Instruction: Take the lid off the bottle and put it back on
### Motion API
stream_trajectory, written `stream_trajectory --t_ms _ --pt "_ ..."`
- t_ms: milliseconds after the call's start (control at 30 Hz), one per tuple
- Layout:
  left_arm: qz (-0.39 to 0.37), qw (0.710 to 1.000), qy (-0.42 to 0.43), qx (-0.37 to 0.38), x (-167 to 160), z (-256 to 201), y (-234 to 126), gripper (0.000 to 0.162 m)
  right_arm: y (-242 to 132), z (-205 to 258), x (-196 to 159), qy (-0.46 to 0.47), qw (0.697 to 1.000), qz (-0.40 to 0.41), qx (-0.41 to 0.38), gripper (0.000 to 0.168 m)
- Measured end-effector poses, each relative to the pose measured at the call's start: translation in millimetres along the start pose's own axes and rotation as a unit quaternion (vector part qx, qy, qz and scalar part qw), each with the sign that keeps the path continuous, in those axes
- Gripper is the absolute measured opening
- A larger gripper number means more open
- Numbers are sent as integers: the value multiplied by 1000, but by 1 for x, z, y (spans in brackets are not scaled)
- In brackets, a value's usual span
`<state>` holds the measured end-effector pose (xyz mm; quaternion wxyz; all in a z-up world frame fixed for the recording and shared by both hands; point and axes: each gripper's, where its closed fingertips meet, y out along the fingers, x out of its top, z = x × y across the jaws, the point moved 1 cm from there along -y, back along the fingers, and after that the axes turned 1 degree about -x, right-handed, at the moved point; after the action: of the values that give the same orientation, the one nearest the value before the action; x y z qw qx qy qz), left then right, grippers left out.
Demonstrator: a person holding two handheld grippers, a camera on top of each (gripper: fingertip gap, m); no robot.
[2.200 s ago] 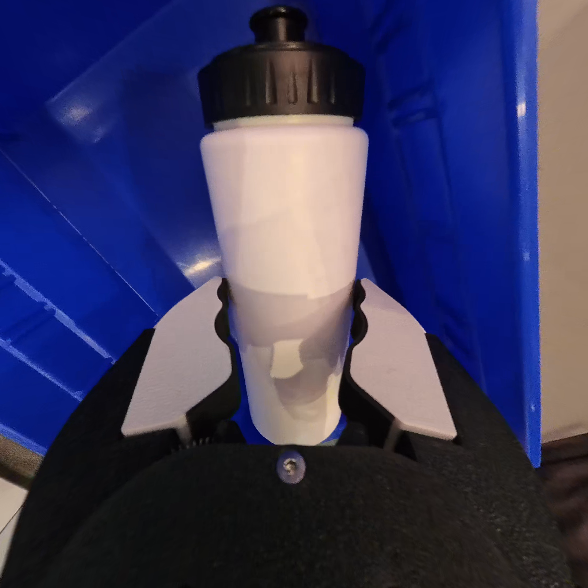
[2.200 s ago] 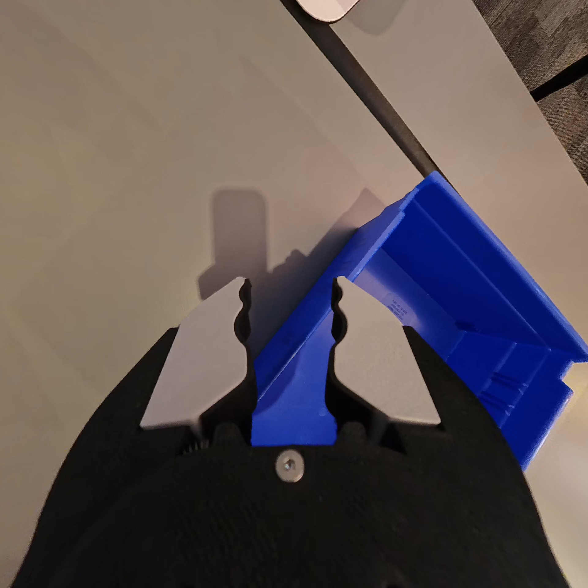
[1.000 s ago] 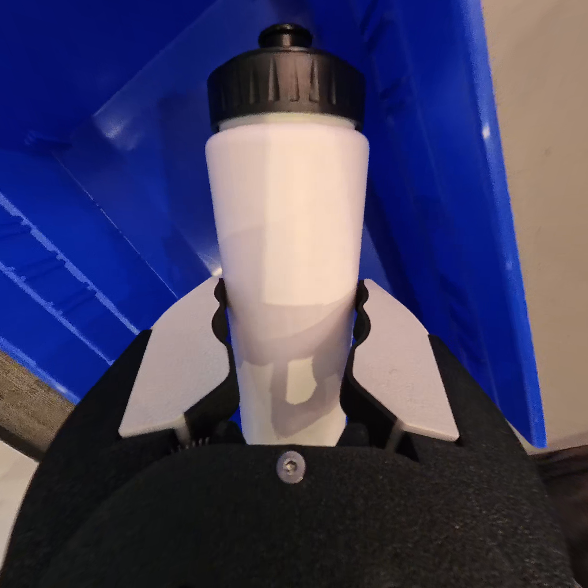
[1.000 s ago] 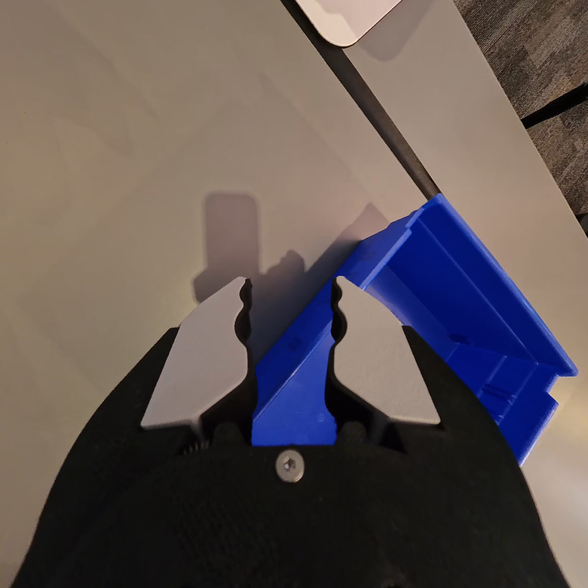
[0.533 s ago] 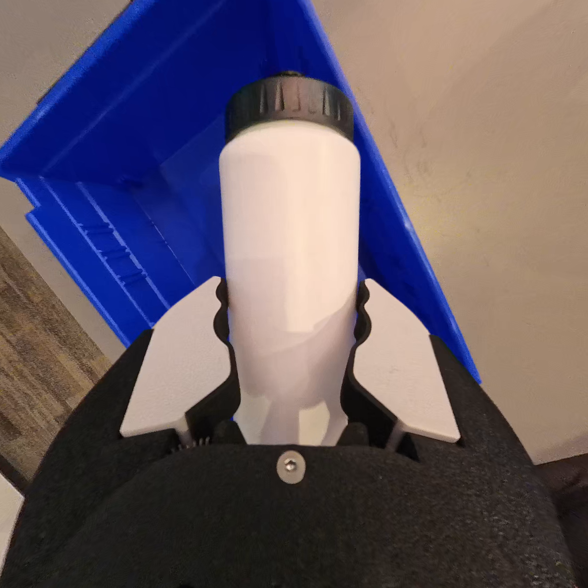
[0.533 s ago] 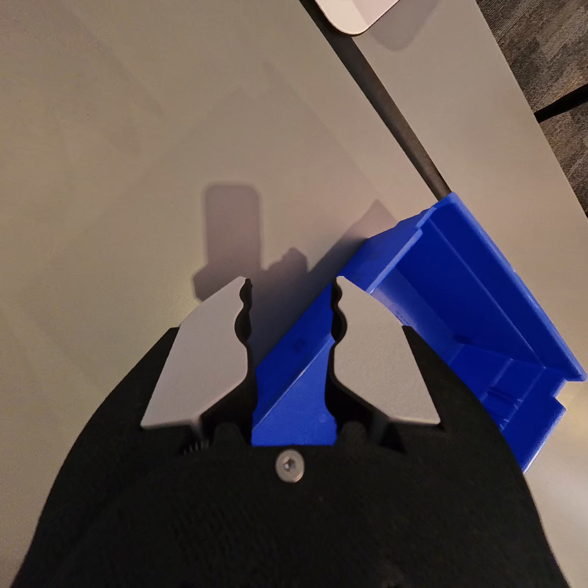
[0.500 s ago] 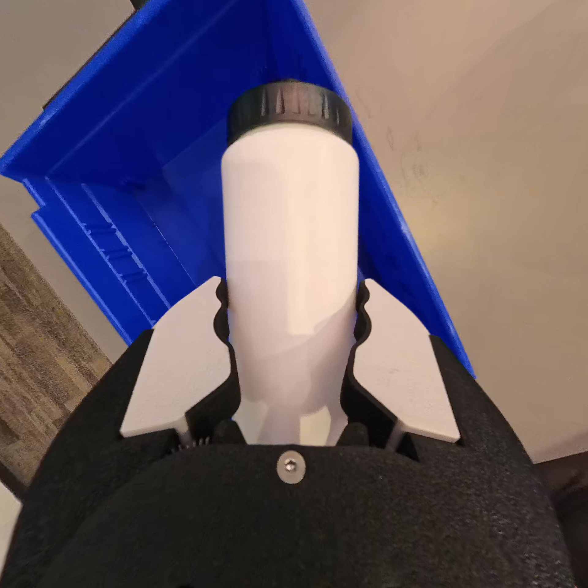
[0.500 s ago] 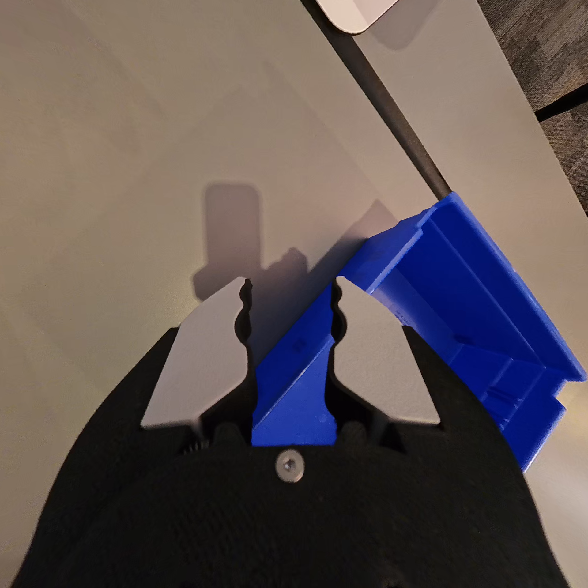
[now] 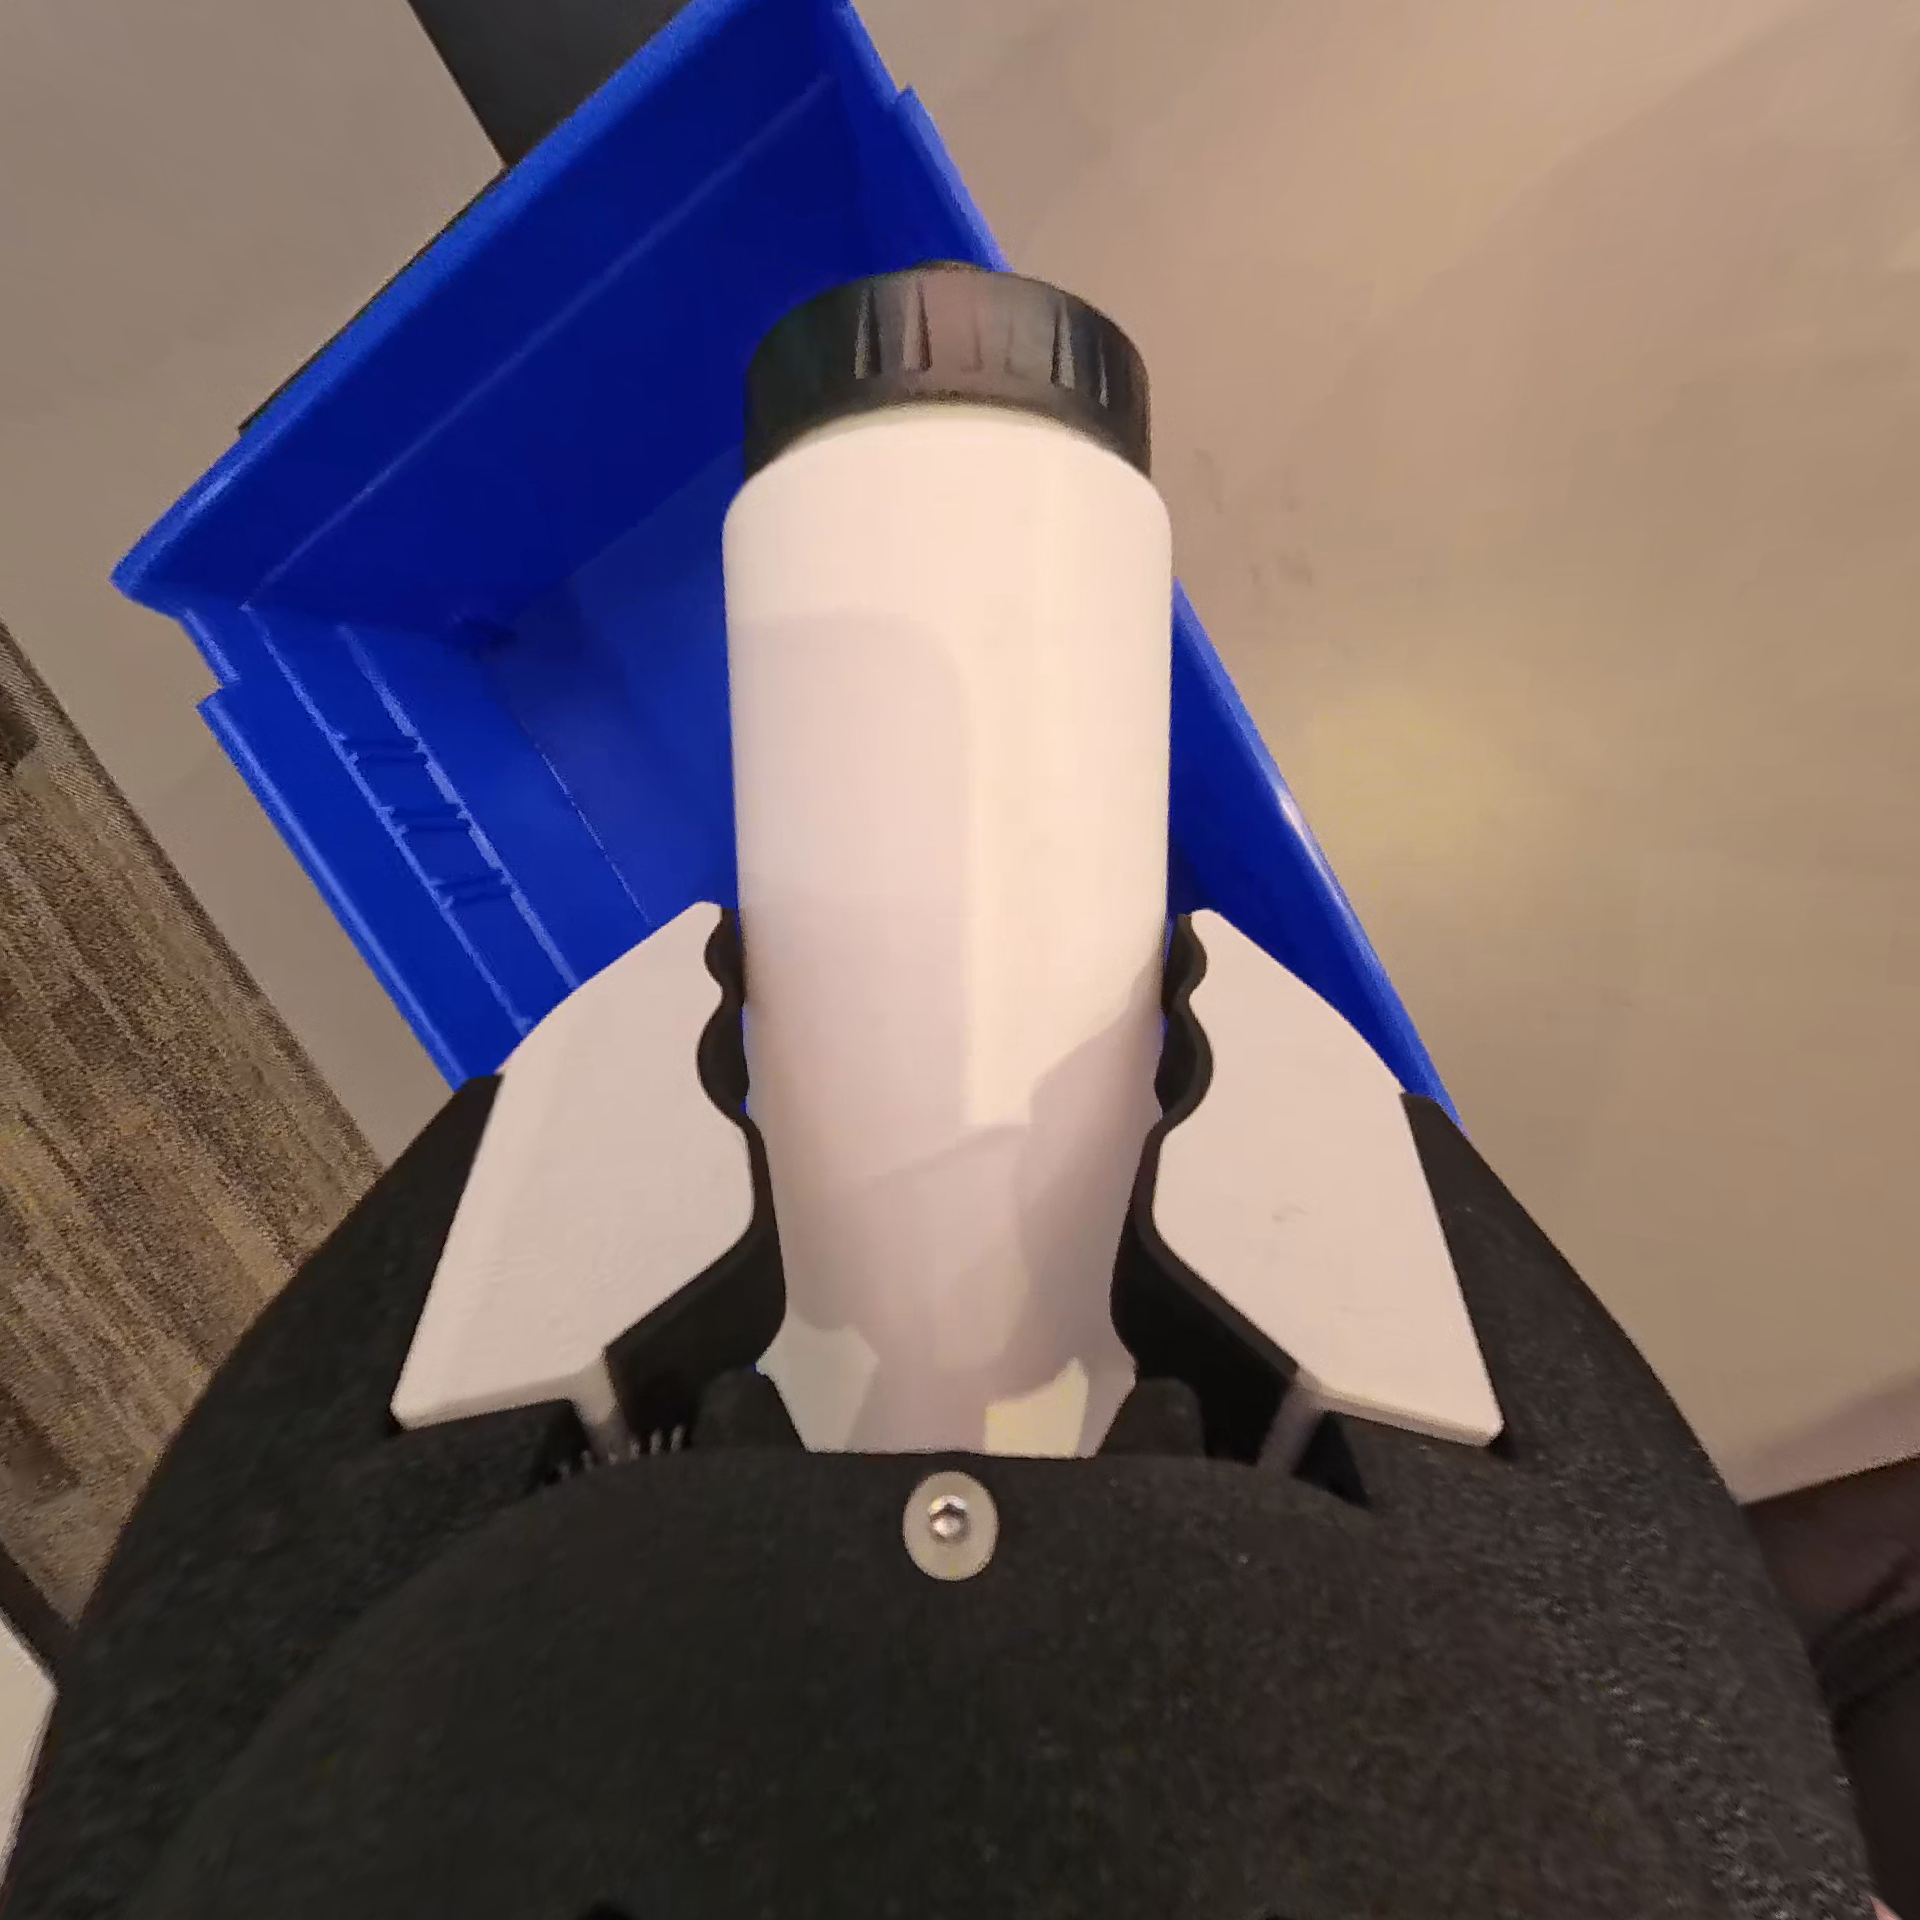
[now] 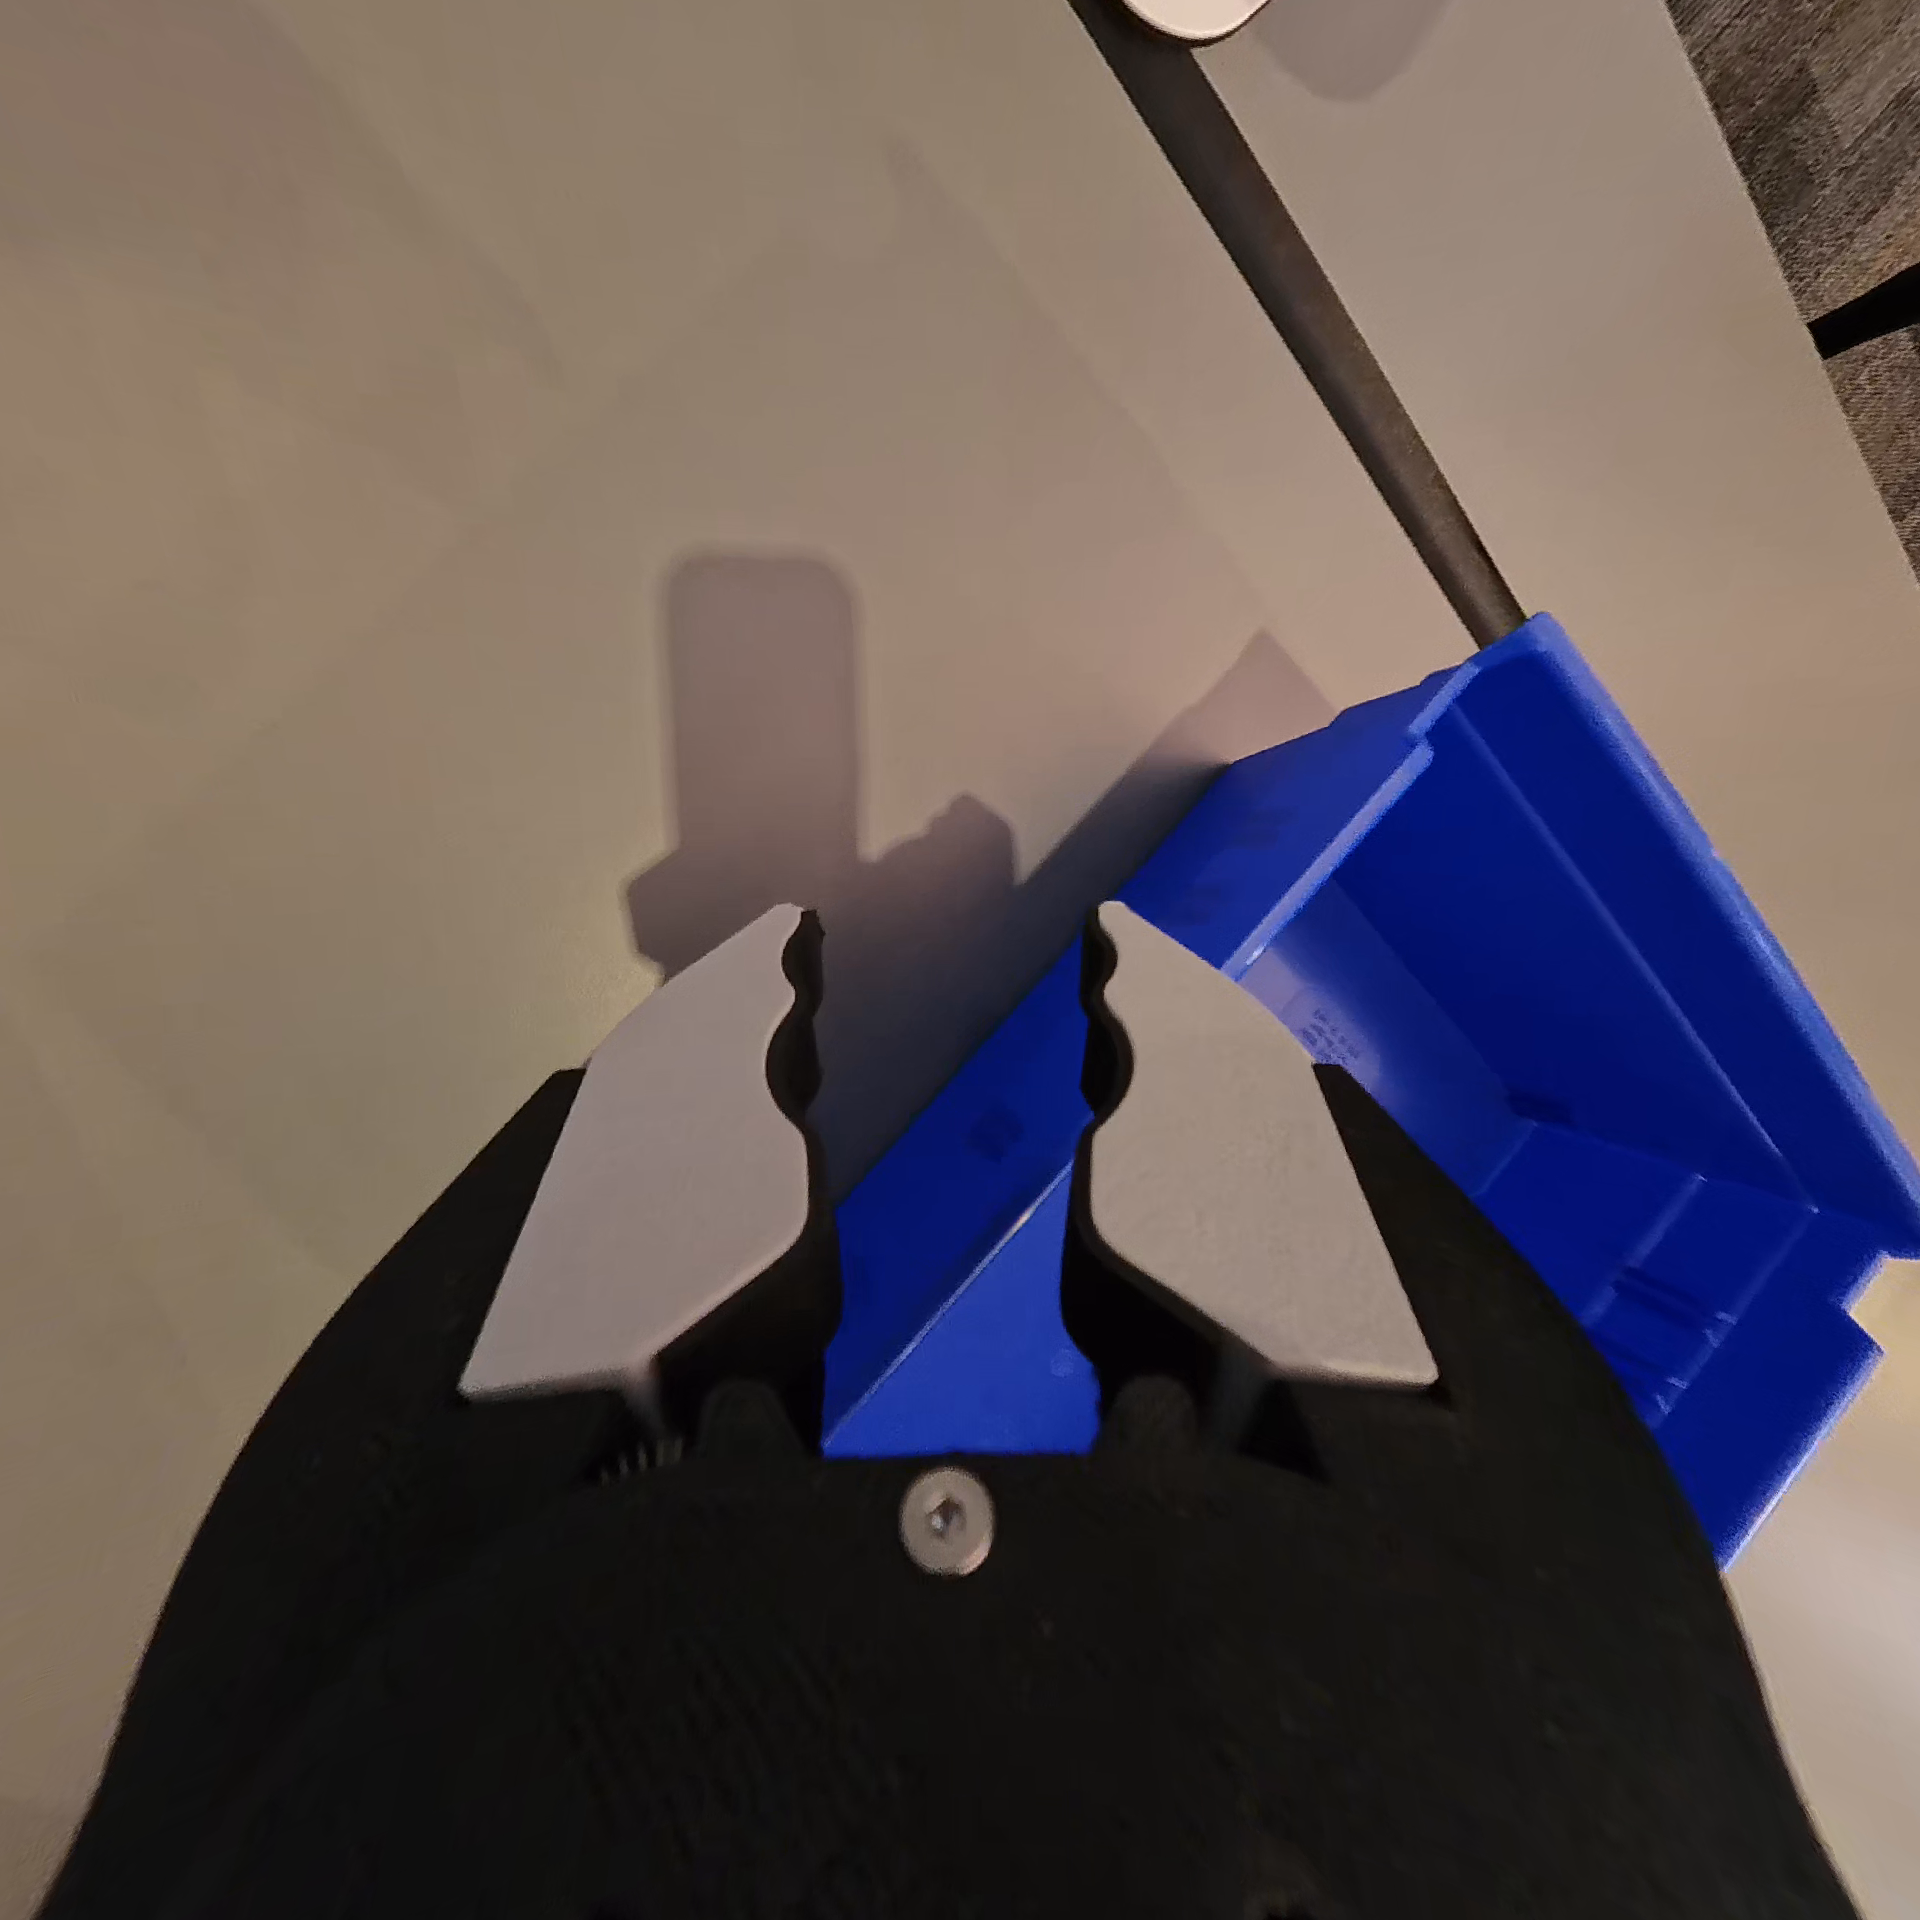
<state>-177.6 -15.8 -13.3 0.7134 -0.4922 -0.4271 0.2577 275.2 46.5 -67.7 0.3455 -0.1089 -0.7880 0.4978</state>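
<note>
Blue bin (image 9: 436,540) empty; capped bottle (image 9: 951,790) held above.

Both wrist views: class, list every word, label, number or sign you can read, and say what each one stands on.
On the blue bin, inner wall: a small patch of dark print, too small and blurred to read.
On the white bottle and its black lid: no writing shows.
Nothing else in either view bears readable text.
</note>
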Motion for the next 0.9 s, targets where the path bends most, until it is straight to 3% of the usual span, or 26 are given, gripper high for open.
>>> stream_trajectory --t_ms 400,600,900 --pt "127 990 -45 -43 -25 24 81 78 6 -3 -6 2 1000 15 1 51" --pt "213 977 -13 -27 -52 25 96 78 8 -3 -7 0 1000 20 1 51" --pt "233 971 -27 -35 -62 27 102 84 11 0 -8 -5 1000 26 2 50"
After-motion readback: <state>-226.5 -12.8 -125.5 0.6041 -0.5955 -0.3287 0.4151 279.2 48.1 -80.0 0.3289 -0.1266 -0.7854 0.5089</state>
